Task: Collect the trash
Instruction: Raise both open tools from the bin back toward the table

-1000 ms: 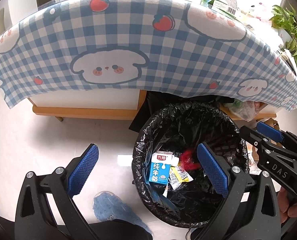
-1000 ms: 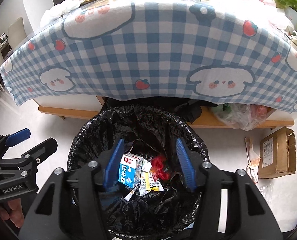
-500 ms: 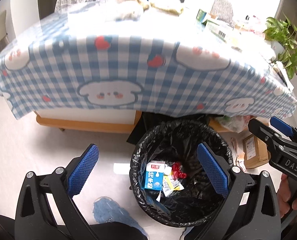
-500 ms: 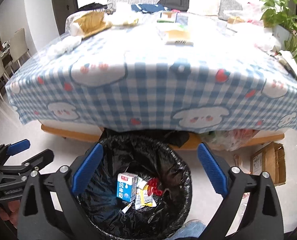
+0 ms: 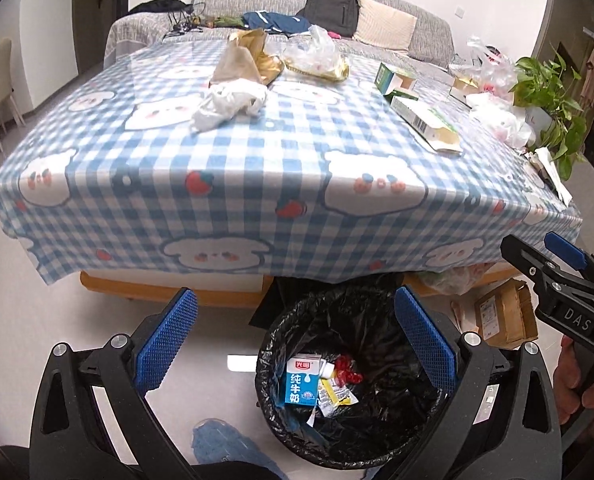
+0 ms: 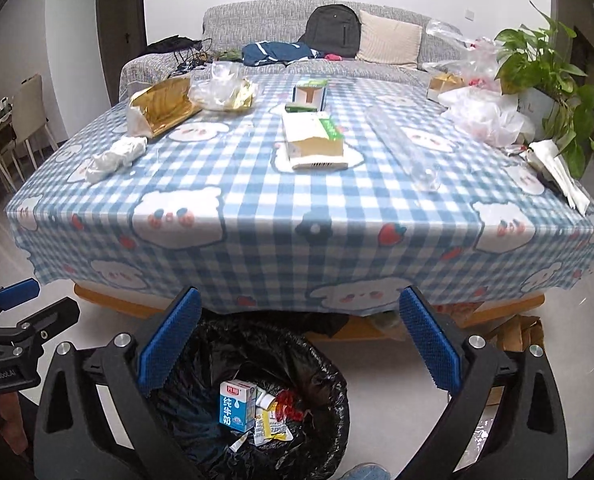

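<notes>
Both jaws stand wide and empty: we see nothing between the pads of the left gripper or the right gripper. We hover above the bin, which already holds a milk carton and wrappers. Remaining trash lies on the table: a crumpled tissue, a gold bag, a flattened box. We judge all of it light. We pinch the soft tissue at its bulk; we take the stiffer box across its near edge.
</notes>
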